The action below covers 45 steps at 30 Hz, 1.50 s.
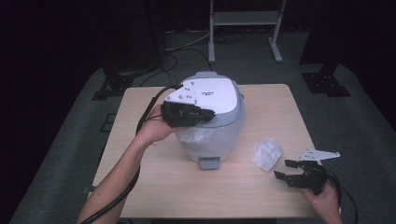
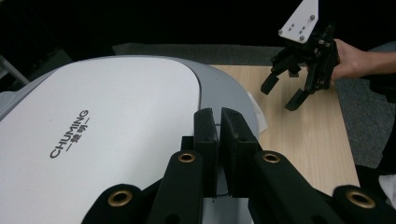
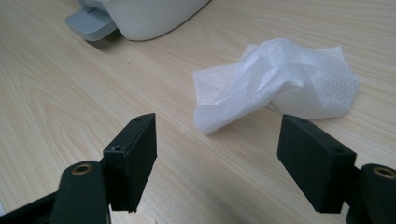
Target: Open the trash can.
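High view: a white bin with a grey-rimmed lid stands near the middle of the table, its pedal facing the person. The left gripper lies over the lid's near-left edge, held from below by the left hand, with its cable looping off to the left. A crumpled tissue lies on the table to the right of the bin, apart from it. The right gripper sits low at the table's near-right corner, just beside the tissue but not touching it.

In the left gripper view the jaws are pressed together, a thin slit between the pads, with nothing caught in them; they hover right at the lid's grey rim (the white top reads CHUMING). The right gripper shows farther off over the table, its jaws apart.

In the right gripper view the jaws stand spread wide, empty, pointing at the tissue that lies just ahead of them; the pedal is at the upper left.
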### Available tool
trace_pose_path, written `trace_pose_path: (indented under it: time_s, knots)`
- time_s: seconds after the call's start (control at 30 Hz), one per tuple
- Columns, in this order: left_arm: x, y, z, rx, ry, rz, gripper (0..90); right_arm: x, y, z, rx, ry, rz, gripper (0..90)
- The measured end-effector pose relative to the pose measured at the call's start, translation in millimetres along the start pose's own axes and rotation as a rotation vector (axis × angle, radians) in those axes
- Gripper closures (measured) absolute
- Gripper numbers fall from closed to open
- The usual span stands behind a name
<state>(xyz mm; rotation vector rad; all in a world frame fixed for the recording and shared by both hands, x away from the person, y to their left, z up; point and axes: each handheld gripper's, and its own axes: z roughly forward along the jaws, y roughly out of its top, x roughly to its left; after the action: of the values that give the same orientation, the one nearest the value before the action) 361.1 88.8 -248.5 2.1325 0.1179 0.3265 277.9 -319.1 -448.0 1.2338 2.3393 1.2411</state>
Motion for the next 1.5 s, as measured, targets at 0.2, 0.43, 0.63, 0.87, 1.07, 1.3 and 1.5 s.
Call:
trace_pose_path:
  time_s: [0.2, 0.43, 0.63, 0.87, 1.07, 1.3, 1.5]
  knots:
    - [1.2, -1.2, -1.3, -0.004, 0.001, -0.013, 86.4, -0.9, -0.9, 0.3, 0.002, 0.001, 0.006, 27.4]
    - [-6.8, -1.9, -0.2, 0.0, 0.024, 0.011, 89.5, 1.5, 0.1, 1.7, 0.006, 0.003, -0.005, 27.4]
    - [-9.5, 0.8, -6.9, -0.009, 0.043, 0.036, 79.6, 1.7, 0.0, 0.5, 0.005, 0.001, -0.005, 27.4]
    - [-13.5, -2.8, -39.4, -0.076, 0.073, 0.034, 74.7, -0.9, -0.3, 0.4, -0.002, 0.007, 0.011, 27.4]
    - [-14.2, -21.3, -67.7, -0.075, 0.107, 0.014, 71.8, 0.4, 3.5, 1.0, 0.013, 0.001, -0.009, 27.4]
    - [-13.5, -48.1, -89.1, -0.038, 0.146, -0.026, 70.3, -2.8, 15.8, 4.3, 0.031, -0.002, -0.016, 27.4]
    - [-12.7, -68.2, -96.6, -0.015, 0.164, -0.061, 68.9, -1.4, 29.0, 5.9, 0.047, -0.007, -0.049, 27.4]
